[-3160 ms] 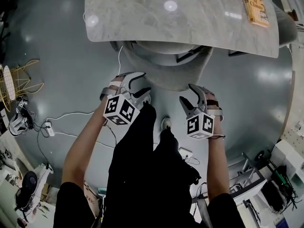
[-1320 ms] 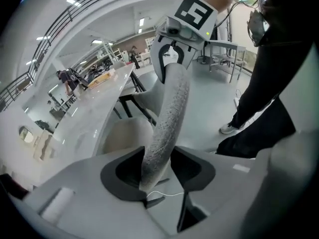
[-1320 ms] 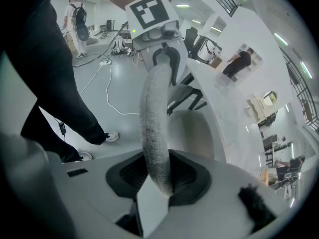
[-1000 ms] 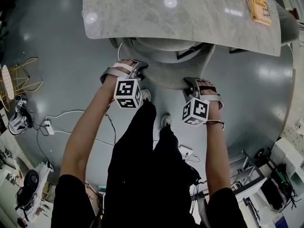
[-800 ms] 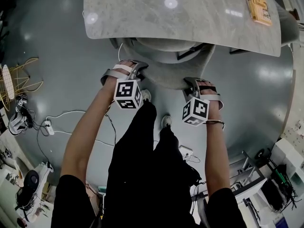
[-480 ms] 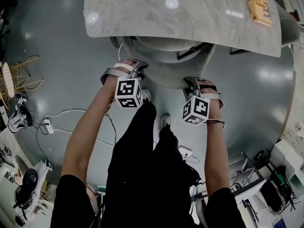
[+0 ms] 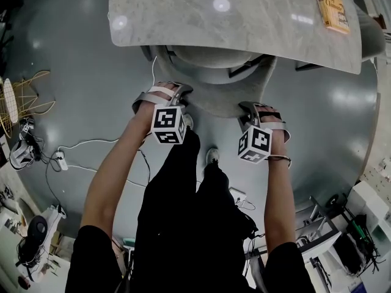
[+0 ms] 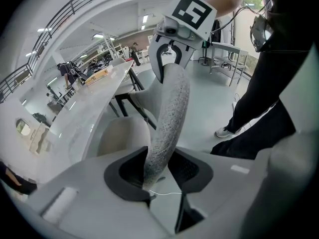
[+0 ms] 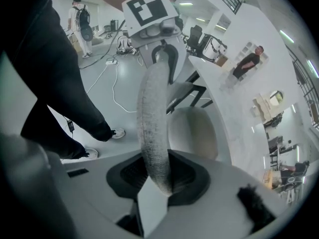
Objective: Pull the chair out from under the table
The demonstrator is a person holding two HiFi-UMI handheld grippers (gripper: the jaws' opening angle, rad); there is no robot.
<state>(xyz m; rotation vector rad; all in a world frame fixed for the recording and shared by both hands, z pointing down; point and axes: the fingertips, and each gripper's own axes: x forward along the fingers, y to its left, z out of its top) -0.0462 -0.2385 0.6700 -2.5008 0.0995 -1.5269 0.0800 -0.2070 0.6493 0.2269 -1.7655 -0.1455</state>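
Head view: grey floor fills most of the frame, and the marble worktop lies beyond both sets of jaws. The chair is directly ahead of the jaws, with its seat still tucked under the near edge of the worktop and only the curved backrest standing clear on the person's side. The left gripper and right gripper both point steeply down onto the backrest, one toward each end of the curve. Left gripper view: the fabric top rim runs down between the pads. These jaws have just been closing and now look pinched on the rim. Right gripper view: the same rim sits between the pads there, and those jaws are clamped on it too. A book lies on the worktop, well beyond and to the right of the right jaws, and plays no part. Judgement: the grasp step is done and the pull has not started, since the seat is still under the worktop. The next move calls for drawing both grippers back toward the person together, evenly, so the chair does not swivel. The grip has to hold firm because a rounded, padded rim could slip. The person's legs stand just behind the jaws, so a step back is likely needed. I cannot tell whether the base rolls or drags.
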